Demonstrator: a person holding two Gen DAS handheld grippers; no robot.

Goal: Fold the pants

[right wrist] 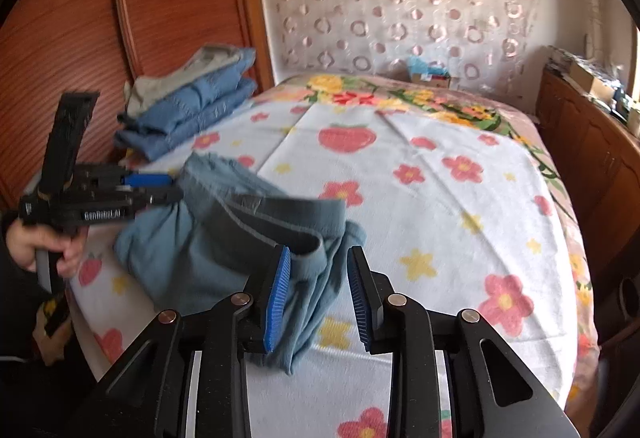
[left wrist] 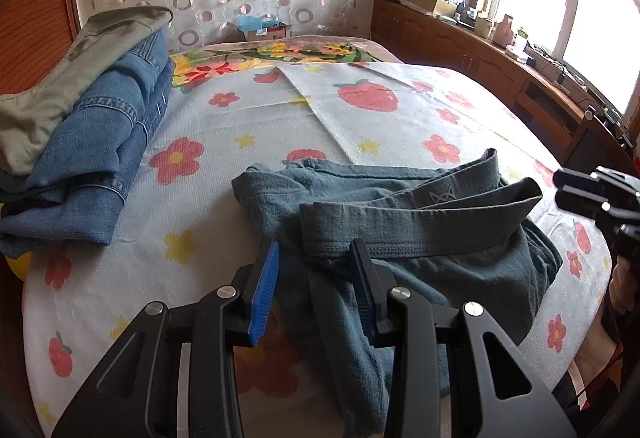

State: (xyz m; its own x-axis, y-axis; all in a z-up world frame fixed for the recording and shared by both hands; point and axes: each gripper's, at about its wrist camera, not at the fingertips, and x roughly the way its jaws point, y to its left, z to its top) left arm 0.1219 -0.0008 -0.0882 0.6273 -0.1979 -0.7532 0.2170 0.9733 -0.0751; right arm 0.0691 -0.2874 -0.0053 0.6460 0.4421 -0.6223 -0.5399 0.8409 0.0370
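Flowered bed [left wrist: 360, 126], crumpled teal pants [left wrist: 420, 238], legs hidden under folds, cut off

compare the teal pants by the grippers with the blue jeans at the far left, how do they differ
The teal pants lie crumpled and loose, waistband standing up; the blue jeans are folded flat in a neat stack.
The teal pants look soft and knit; the blue jeans are stiff denim with visible seams.
The teal pants have nothing on top; the blue jeans carry an olive garment.
Both rest on the flowered bedspread.
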